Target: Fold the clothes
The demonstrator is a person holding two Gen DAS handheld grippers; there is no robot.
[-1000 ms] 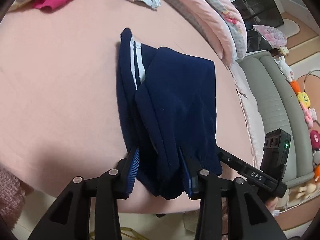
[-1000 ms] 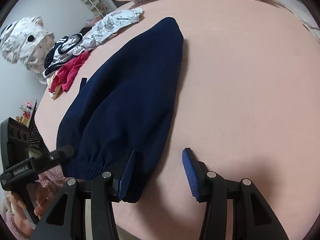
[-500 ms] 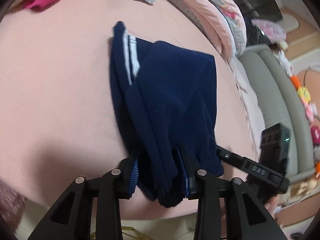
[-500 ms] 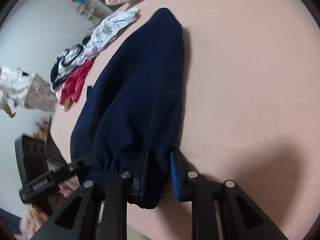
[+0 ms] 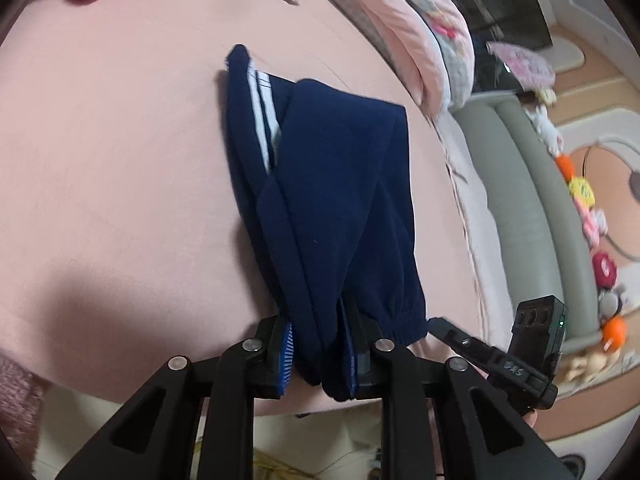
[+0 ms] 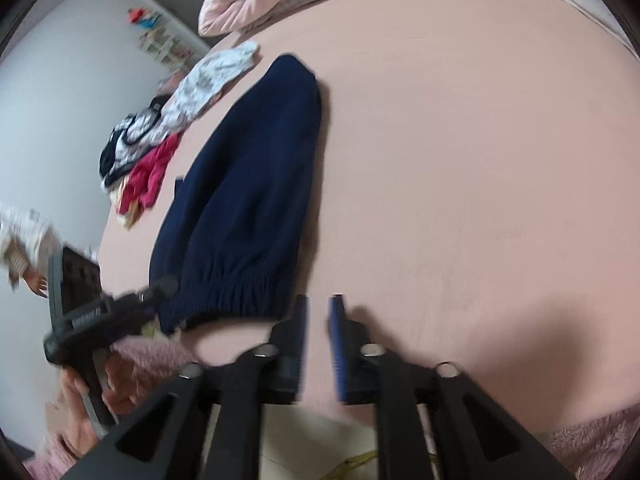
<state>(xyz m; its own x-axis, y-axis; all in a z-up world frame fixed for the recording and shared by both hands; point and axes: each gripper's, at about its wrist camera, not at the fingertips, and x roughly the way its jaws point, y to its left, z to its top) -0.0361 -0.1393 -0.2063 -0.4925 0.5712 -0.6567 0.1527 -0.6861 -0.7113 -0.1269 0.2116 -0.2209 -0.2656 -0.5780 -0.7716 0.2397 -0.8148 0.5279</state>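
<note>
The left tongs (image 5: pixel 320 354) were closing, pinching the cuff end of the navy trousers (image 5: pixel 340 184) on the pink bed (image 5: pixel 112 152). The right tongs (image 6: pixel 319 346) were opening, spread with nothing between them, just beside the cuff.

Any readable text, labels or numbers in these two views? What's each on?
"DAS" or "DA5": white label on the right gripper body, jaws opening, empty.
White lettering on the left gripper body, jaws closing on navy trousers: too blurred.
Nothing else legible.

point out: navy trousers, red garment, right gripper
navy trousers (image 5: pixel 344 184), left wrist view, on the upper folded layer.
red garment (image 6: pixel 150 178), right wrist view, mid-fabric in the pile.
right gripper (image 6: pixel 319 340), right wrist view, between its fingertips.
</note>
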